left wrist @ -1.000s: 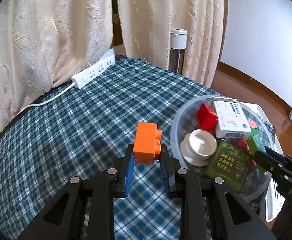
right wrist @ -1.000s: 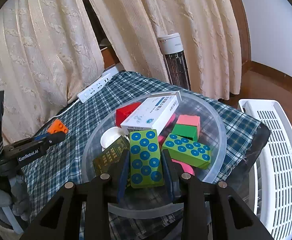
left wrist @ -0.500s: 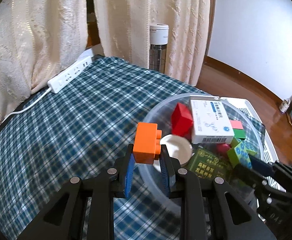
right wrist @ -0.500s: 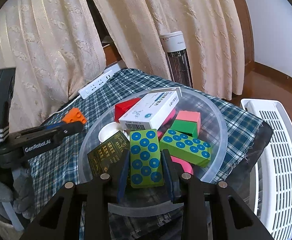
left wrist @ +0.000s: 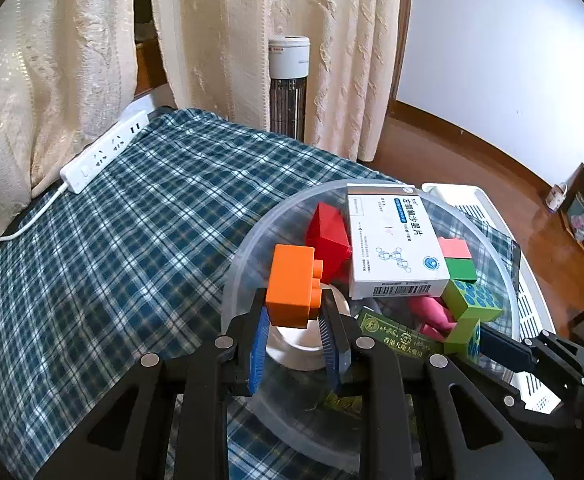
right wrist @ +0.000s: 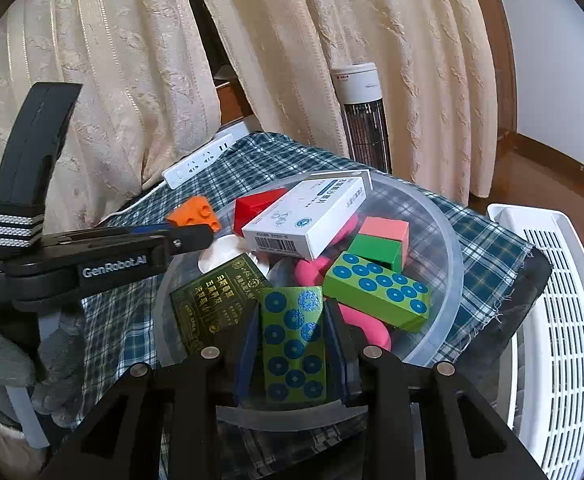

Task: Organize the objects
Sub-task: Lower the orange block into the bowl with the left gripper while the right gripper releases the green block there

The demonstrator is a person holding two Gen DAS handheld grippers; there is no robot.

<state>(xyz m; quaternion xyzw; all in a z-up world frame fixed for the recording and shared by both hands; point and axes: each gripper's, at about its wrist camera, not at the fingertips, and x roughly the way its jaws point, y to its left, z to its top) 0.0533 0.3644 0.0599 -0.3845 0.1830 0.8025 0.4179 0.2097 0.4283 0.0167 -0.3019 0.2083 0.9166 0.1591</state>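
Observation:
My left gripper [left wrist: 293, 314] is shut on an orange toy brick [left wrist: 293, 284] and holds it above the near-left rim of a clear plastic bowl [left wrist: 236, 280]. In the right wrist view the same brick [right wrist: 194, 212] shows over the bowl's left rim [right wrist: 451, 240]. My right gripper [right wrist: 293, 316] is shut on a green block with blue dots [right wrist: 293, 344] over the bowl's near side. In the bowl lie a white medicine box [right wrist: 303, 216], a red block [right wrist: 256, 208], a dark green box [right wrist: 216, 300], a second dotted green block [right wrist: 377, 290], pink and green cubes and a white lid.
The bowl sits on a blue plaid cloth [left wrist: 112, 240]. A white power strip [left wrist: 104, 152] lies at the cloth's far left edge by cream curtains. A tower heater [left wrist: 288, 84] stands behind. A white slatted basket [right wrist: 555, 320] is to the right. A gloved hand [right wrist: 16, 352] holds the left gripper.
My left gripper carried the orange brick rightward from over the plaid cloth to above the bowl's rim. The right gripper and its dotted block stayed in place.

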